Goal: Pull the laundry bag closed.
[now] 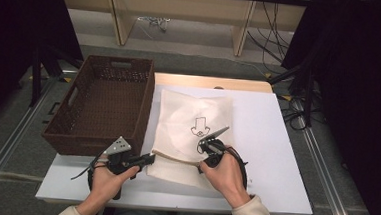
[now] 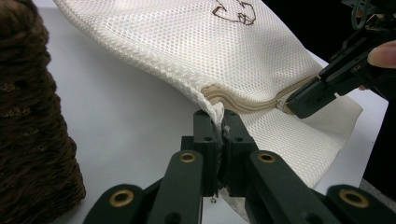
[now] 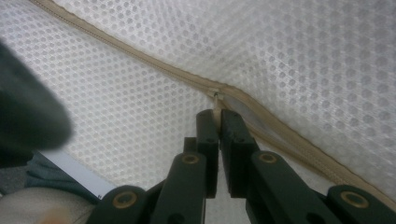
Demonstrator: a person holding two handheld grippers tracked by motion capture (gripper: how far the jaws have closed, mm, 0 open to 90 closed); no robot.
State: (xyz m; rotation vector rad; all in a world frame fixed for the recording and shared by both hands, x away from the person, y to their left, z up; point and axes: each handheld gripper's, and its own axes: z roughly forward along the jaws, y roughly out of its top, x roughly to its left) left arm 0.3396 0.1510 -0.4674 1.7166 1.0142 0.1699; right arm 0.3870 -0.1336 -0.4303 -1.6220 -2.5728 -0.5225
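Observation:
A white mesh bag (image 1: pixel 193 112) with a dark arrow print lies flat on the white table (image 1: pixel 270 157). A tan zipper (image 2: pixel 252 103) runs along its near edge. My left gripper (image 1: pixel 149 158) is shut on the bag's near left corner (image 2: pixel 215 106), lifting that edge a little. My right gripper (image 1: pixel 203 158) sits further right along the same edge, shut on the small zipper pull (image 3: pixel 217 106). In the left gripper view the right gripper (image 2: pixel 292 105) comes in from the right onto the zipper line. The mesh (image 3: pixel 289 60) spreads above my right jaws.
A brown wicker basket (image 1: pixel 146 110) stands at the table's left, close beside my left gripper and the bag's left edge. Its woven wall (image 2: pixel 28 121) fills the left of the left gripper view. Shelving legs and cables lie on the floor beyond the table.

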